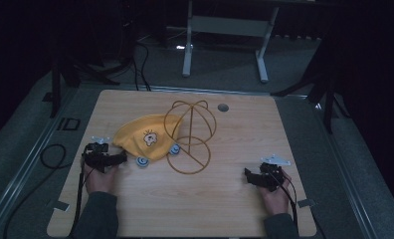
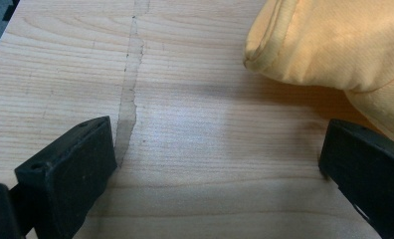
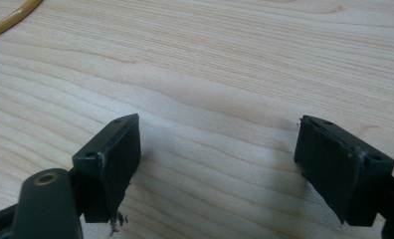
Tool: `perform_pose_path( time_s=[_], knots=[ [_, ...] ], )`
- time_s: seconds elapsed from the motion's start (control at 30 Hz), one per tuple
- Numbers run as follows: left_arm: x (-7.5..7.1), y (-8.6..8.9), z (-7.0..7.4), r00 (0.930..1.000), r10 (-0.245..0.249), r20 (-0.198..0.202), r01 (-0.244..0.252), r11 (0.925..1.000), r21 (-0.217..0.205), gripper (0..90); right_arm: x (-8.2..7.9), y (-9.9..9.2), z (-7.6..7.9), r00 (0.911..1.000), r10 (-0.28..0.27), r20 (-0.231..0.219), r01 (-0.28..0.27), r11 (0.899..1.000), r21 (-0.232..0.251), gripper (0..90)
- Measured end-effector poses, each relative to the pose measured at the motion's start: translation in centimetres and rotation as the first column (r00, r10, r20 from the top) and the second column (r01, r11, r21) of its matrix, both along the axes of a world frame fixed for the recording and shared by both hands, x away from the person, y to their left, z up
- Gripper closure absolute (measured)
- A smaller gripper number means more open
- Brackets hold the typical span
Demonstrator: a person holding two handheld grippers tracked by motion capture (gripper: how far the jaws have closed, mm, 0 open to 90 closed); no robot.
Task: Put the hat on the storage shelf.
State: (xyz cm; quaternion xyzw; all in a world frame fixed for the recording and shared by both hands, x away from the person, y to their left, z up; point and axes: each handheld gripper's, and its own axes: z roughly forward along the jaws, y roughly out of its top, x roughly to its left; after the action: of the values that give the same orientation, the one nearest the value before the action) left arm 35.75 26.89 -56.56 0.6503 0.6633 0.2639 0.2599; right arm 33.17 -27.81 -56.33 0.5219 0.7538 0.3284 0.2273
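Yellow hat: laid on the wooden table, left of centre, against a wire frame.
Left gripper: jaws spread wide, nothing held, just beside the hat.
Right gripper: jaws parted, empty, well apart from it.

Yellow hat (printed) leans against wire frame.

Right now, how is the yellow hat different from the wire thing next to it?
The yellow hat is soft cloth, solid all over, with a little picture on it. The wire frame is just thin rods you can see the table through. The hat lies slumped; the frame holds its round dome shape. Both are yellowish, dome-shaped and touch each other mid-table.
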Motion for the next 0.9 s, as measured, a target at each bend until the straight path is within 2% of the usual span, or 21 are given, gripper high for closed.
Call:
perform_pose_path(
  time_s=[0.13, 0.17, 0.2, 0.33, 0.37, 0.53, 0.57, 0.6, 0.7, 0.73, 0.77, 0.8, 0.83, 0.9],
  knots=[
    [-0.2, 0.1, 0.1, 1.0, 0.0, 0.0, 0.0, 1.0, 0.001, 2.8, 0.0, 0.0, 0.0, 1.0, 0.0, 0.0, 0.0, 1.0, 0.0, 18.2],
    [-0.2, 0.1, 0.1, 1.0, 0.0, 0.0, 0.0, 1.0, 0.001, 5.7, 0.0, 0.0, 0.0, 1.0, 0.0, 0.0, 0.0, 1.0, 0.0, 18.2],
    [-0.4, 0.5, 0.3, 0.9997, 0.022, 0.009, -0.022, 0.9997, 0.002, 13.0, 0.0, 0.0, 0.0, 1.0, 0.0, 0.0, 0.0, 1.0, 0.0, 18.2],
    [-0.6, 0.9, 0.6, 0.9992, 0.039, 0.006, -0.039, 0.9992, 0.001, 29.4, 0.0, 0.0, 0.0, 1.0, 0.0, 0.0, 0.0, 1.0, 0.0, 18.2],
    [-0.7, 1.2, 0.8, 0.9984, 0.056, 0.005, -0.056, 0.9984, 0.001, 34.8, 0.0, 0.0, 0.0, 1.0, 0.0, -0.001, 0.0, 1.0, 0.0, 18.2],
    [-0.8, 1.6, 1.1, 0.9972, 0.074, -0.007, -0.074, 0.9972, 0.009, 52.6, 0.0, 0.0, 0.0, 1.0, 0.0, 0.001, 0.0, 1.0, 0.0, 18.2],
    [-0.9, 1.6, 1.2, 0.9981, 0.061, -0.011, -0.061, 0.9981, 0.005, 52.6, 0.0, 0.0, 0.0, 1.0, 0.001, 0.0, -0.001, 1.0, -0.001, 18.2],
    [-1.1, 1.4, 1.3, 0.9989, 0.042, -0.02, -0.042, 0.9991, 0.001, 56.4, 0.0, 0.0, 0.0, 1.0, 0.001, 0.001, -0.001, 1.0, -0.001, 18.2],
    [-1.4, 0.7, 1.9, 0.9999, -0.007, -0.014, 0.007, 0.9998, 0.02, 58.5, 0.0, 0.0, 0.0, 1.0, 0.0, -0.001, 0.0, 1.0, 0.0, 18.2],
    [-1.4, 0.7, 1.9, 0.9999, -0.007, -0.014, 0.007, 0.9998, 0.02, 58.7, 0.0, 0.0, 0.0, 1.0, 0.0, -0.001, 0.0, 1.0, 0.0, 18.2],
    [-1.7, 0.3, 2.5, 0.9995, -0.031, 0.0, 0.031, 0.9992, 0.027, 58.8, 0.0, 0.0, 0.0, 1.0, 0.0, 0.0, 0.0, 1.0, 0.0, 18.2],
    [-1.7, 0.3, 2.5, 0.9995, -0.031, 0.0, 0.031, 0.9992, 0.027, 58.8, 0.0, 0.0, 0.0, 1.0, 0.0, 0.0, 0.0, 1.0, 0.0, 18.2],
    [-2.0, -0.1, 3.1, 0.9985, -0.051, 0.018, 0.05, 0.9978, 0.043, 58.8, 0.0, 0.0, 0.0, 1.0, 0.0, 0.0, 0.0, 1.0, 0.0, 18.2],
    [-2.2, -0.3, 3.4, 0.9979, -0.06, 0.026, 0.059, 0.9975, 0.04, 58.7, 0.0, 0.0, 0.0, 1.0, 0.0, 0.0, 0.0, 1.0, -0.001, 18.2]
  ],
)
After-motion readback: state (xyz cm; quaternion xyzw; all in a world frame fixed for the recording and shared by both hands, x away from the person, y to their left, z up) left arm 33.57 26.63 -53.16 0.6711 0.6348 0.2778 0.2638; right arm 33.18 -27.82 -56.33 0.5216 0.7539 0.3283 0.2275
